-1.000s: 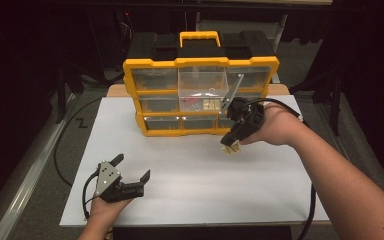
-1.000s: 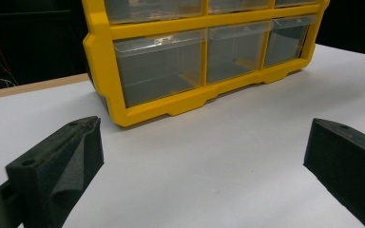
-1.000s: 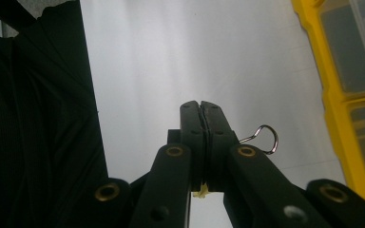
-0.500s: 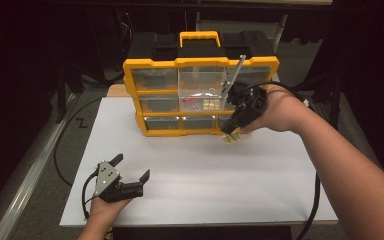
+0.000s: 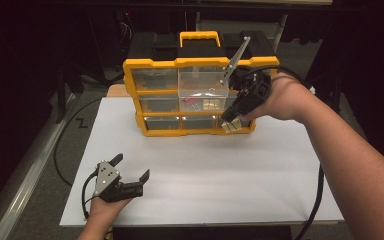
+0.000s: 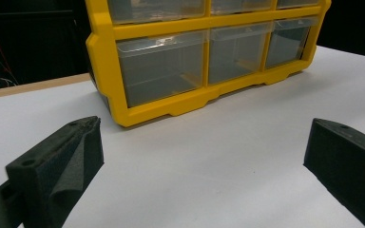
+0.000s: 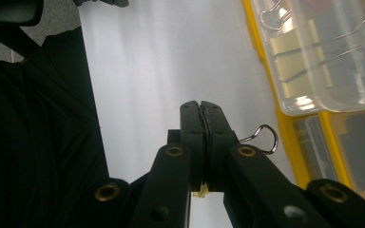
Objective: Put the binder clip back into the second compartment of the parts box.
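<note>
**Binder clip held at the open drawer of the yellow organizer**

High view: a yellow drawer organizer (image 5: 190,100) stands at the far edge of the white counter (image 5: 205,175). One clear drawer (image 5: 202,82) in its middle column is pulled out toward the near side, with small clips lying inside. The right gripper (image 5: 231,124) hangs just in front of the organizer's right side, jaws pointing down and closed on a pale yellow binder clip (image 5: 230,126), which sits off the counter beside the lower right drawers. The left gripper (image 5: 130,172) rests at the near left of the counter, well apart from the organizer, its jaws spread wide with nothing between them.

Left gripper view: the two black jaws stand far apart over bare white counter. Beyond them rises the organizer's bottom row of clear drawers (image 6: 164,66) in its yellow frame.

Right gripper view: the jaws are pressed together on the binder clip (image 7: 202,190); a sliver of yellow shows below the pads and a wire handle loop (image 7: 266,137) sticks out to the right. At the upper right, the open drawer (image 7: 323,52) holds more binder clips with wire handles.
</note>
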